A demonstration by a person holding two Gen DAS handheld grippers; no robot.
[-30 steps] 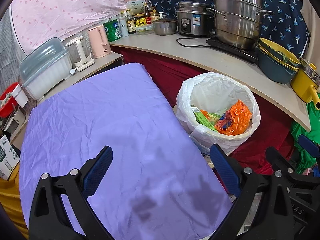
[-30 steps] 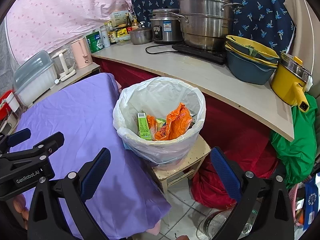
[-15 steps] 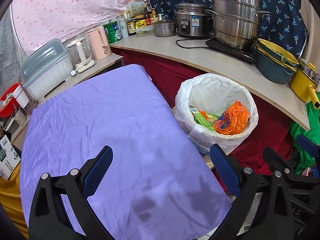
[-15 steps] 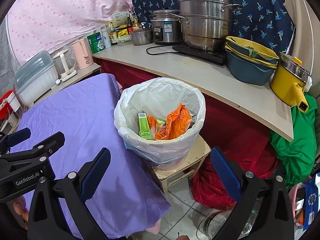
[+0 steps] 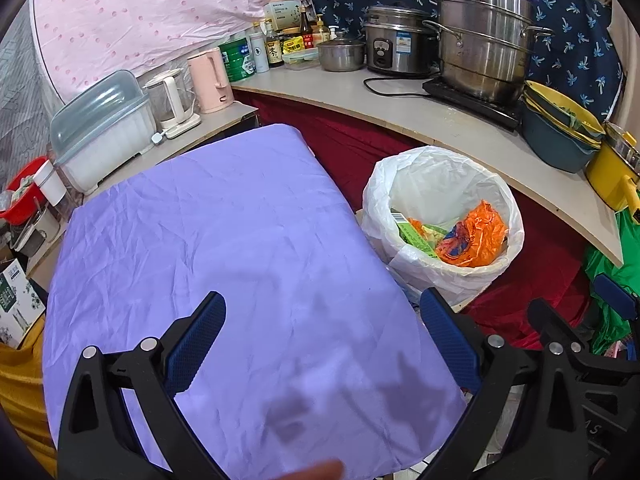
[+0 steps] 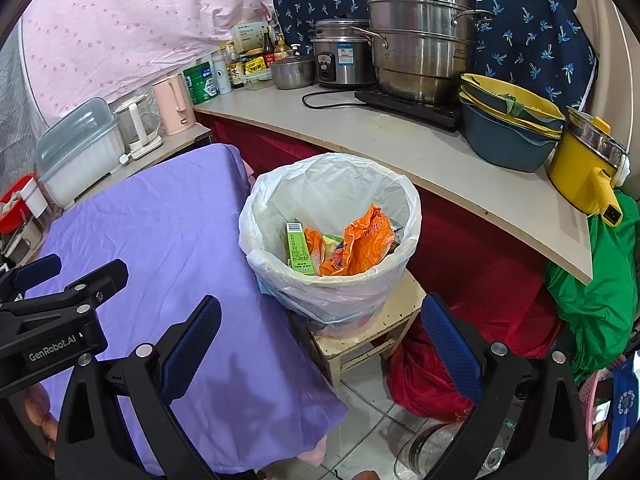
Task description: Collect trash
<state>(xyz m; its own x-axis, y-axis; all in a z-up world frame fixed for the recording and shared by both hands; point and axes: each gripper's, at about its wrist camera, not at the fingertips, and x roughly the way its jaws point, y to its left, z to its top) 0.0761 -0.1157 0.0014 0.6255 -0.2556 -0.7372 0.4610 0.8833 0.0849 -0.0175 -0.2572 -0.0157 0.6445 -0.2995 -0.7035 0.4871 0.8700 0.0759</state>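
Left gripper (image 5: 322, 338) over the near part of the purple cloth (image 5: 224, 240); fingers wide apart, nothing between them; right gripper (image 6: 320, 340) likewise wide and empty, near side of the bin (image 6: 332, 280). Bin lined with a white bag, on a small stool (image 6: 360, 336) just right of the cloth. Trash inside the bin: orange wrapper (image 6: 366, 246), green box (image 6: 298, 248) leaning at the left wall. Counter (image 6: 420, 152) beyond, far side.
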